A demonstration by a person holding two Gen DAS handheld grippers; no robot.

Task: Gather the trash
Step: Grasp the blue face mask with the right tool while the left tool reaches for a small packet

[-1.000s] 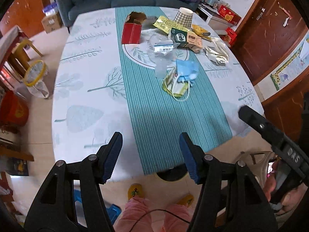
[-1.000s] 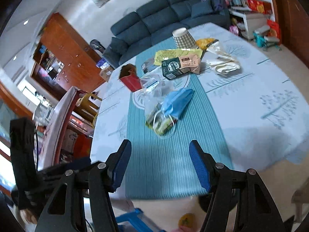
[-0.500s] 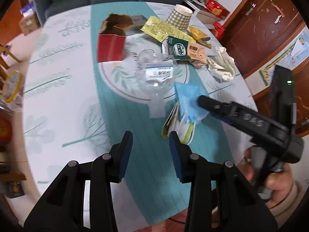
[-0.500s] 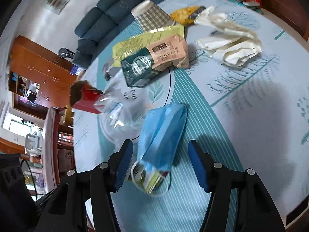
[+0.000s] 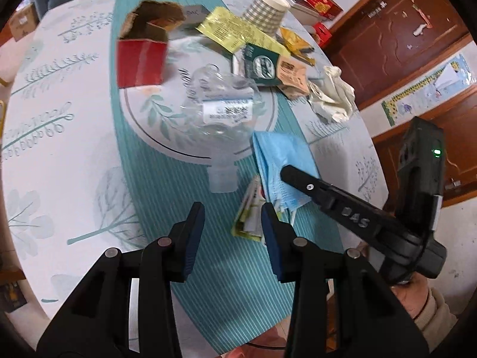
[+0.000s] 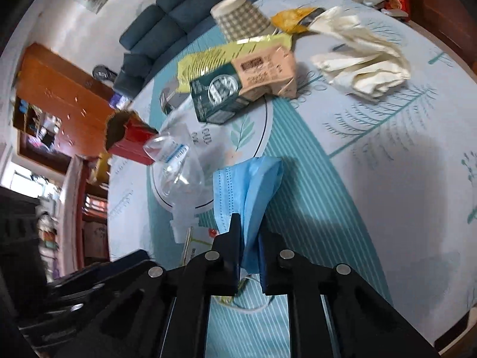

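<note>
1. Soft, even daylight fills the room; colours read clearly.
2. A broad soft shadow lies on the tablecloth point(image 6: 387, 179) in the right wrist view.
3. Mild glare glints off the crumpled clear plastic point(image 5: 220, 101).
4. Fisheye bending curves everything near the dark corners.
5. Far edges smear slightly; centres stay sharp.

Our left tool point(image 5: 232, 232) points steeply down at the worktop point(image 5: 68, 155), its two blue-padded jaws partly apart with nothing between them. Our right tool point(image 6: 249, 256) also tilts steeply down and its jaws are closing, the pads pinching the near end of the mask point(image 6: 250, 191) between them. In the left wrist view the right tool point(image 5: 290, 173) reaches in from the right, its tip on the mask point(image 5: 280, 152), with our right hand point(image 5: 414, 298) under its body at the near right edge.
</note>
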